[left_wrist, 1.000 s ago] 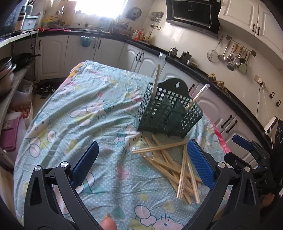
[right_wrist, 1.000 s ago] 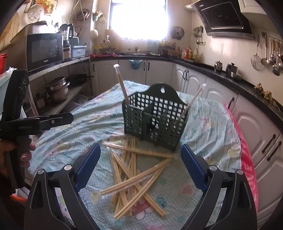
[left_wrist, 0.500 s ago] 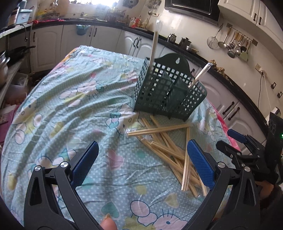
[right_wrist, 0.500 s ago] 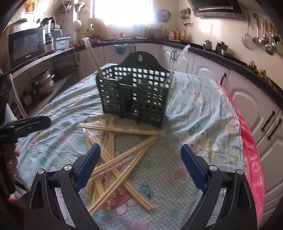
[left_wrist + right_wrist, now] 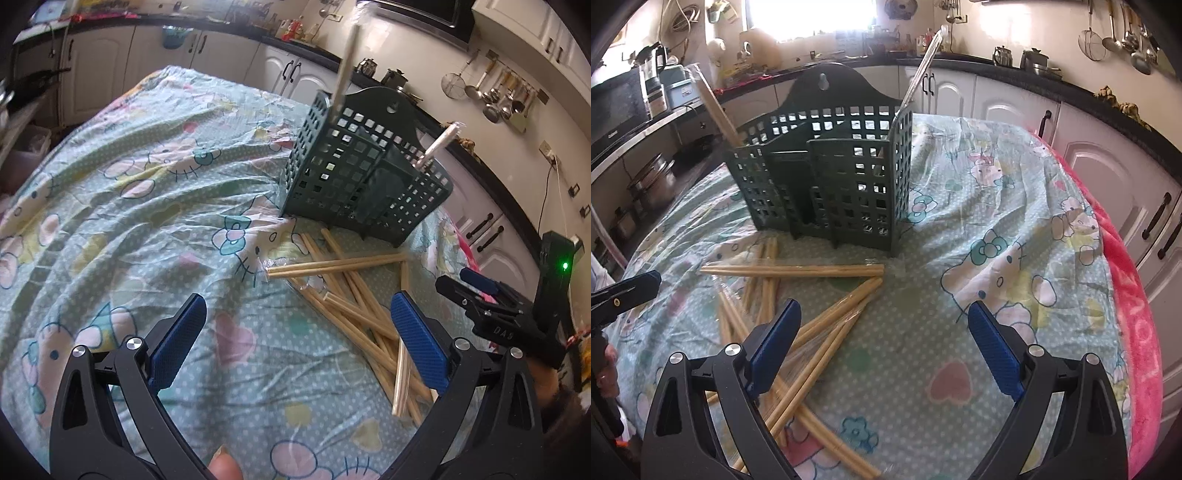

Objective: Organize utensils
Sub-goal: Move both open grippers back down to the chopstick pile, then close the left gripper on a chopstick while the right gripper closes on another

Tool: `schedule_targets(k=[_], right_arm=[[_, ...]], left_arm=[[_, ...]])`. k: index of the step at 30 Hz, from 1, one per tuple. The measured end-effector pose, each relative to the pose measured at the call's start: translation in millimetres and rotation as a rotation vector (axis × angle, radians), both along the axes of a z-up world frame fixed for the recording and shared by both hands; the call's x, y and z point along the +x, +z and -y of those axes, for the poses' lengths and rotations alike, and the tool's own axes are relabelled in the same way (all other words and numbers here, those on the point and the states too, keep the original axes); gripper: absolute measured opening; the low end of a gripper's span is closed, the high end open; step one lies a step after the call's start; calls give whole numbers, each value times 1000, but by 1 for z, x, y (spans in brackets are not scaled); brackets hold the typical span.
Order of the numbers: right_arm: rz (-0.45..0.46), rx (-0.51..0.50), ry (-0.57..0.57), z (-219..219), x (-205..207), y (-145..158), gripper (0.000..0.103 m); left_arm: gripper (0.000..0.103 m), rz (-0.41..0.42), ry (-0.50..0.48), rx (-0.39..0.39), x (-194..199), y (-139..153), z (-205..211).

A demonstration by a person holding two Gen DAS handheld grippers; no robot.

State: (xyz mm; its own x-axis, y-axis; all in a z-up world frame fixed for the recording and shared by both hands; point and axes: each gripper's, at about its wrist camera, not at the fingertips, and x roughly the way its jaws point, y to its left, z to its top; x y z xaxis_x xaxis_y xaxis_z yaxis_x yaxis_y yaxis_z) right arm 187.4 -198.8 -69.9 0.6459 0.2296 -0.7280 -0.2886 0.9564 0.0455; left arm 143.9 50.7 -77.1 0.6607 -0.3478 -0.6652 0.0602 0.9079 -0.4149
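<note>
Chopsticks (image 5: 798, 270) lie piled on the bench (image 5: 1015, 206), at 6 o'clock of the green caddy (image 5: 827, 184). Left gripper (image 5: 295, 336) and right gripper (image 5: 884, 341) fingers both released, empty.

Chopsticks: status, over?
Both hand-held grippers, left and right, open, empty. Two chopstick packs in caddy; loose chopsticks on cloth. Nothing blocking.

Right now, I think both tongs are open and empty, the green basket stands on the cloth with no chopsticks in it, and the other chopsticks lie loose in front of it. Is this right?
Not quite. The green basket already holds chopsticks: one pair sticks up at one end and another at the other, as the right wrist view shows. The rest stands: the left tongs and right tongs are open and empty, and the loose chopsticks lie in front.
</note>
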Motion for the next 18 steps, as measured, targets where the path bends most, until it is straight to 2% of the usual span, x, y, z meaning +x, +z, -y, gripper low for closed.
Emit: schedule_targets(k=[7, 10, 12, 15, 18], right_arm=[[-18, -2, 6, -5, 12, -7, 89], [-25, 5, 7, -7, 16, -8, 89], [-35, 13, 6, -6, 21, -10, 88], [-62, 31, 10, -7, 28, -14, 82], [-95, 46, 10, -6, 36, -20, 74]], left_arm=[[70, -93, 2, -168, 27, -19, -6], [63, -129, 23, -209, 35, -27, -9], [53, -140, 38, -212, 38, -30, -10], [29, -152, 58, -199, 41, -32, -12], [16, -160, 65, -198, 44, -33, -15]])
